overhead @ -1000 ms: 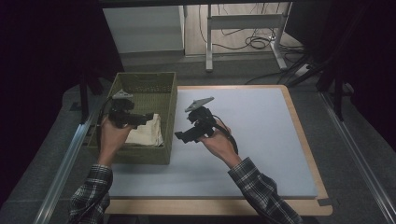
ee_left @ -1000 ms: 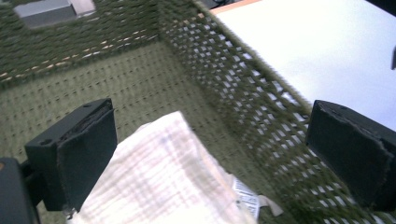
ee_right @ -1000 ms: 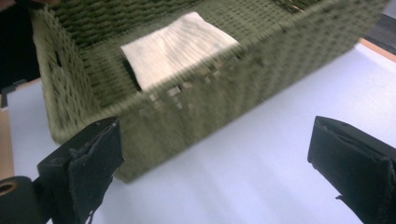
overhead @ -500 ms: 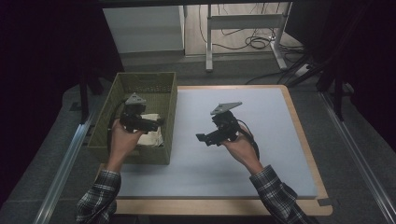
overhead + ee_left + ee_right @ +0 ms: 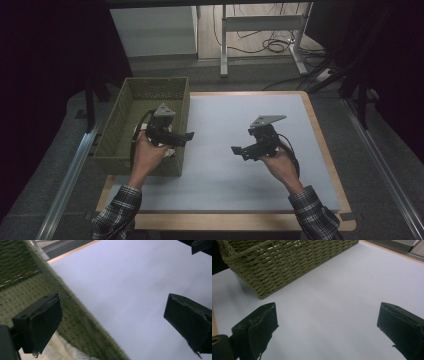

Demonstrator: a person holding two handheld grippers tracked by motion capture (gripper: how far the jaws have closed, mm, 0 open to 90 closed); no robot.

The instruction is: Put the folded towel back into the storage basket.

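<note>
Left gripper (image 5: pixel 186 136): held over the right wall of the basket at about 9 o'clock from the mat's centre, pointing toward 3 o'clock; jaws spread wide with nothing between them
Right gripper (image 5: pixel 239 150): held above the mat just right of its centre, pointing toward 9 o'clock; jaws wide apart and empty
Woven basket (image 5: pixel 131 97): olive green, rectangular, standing on the left edge of the table at 9 o'clock, well apart from the right gripper
Pale item (image 5: pixel 63 350): light cloth or paper lying in the basket's near end, under the left hand; too little shows to tell which
Mat (image 5: pixel 225 107): pale grey-blue sheet covering most of the tabletop
Table (image 5: pixel 315 117): wooden rim visible around the mat
Left hand (image 5: pixel 148 156): grips the left gripper from 6 o'clock, plaid sleeve behind
Right hand (image 5: pixel 280 165): grips the right gripper from 5 o'clock
</note>
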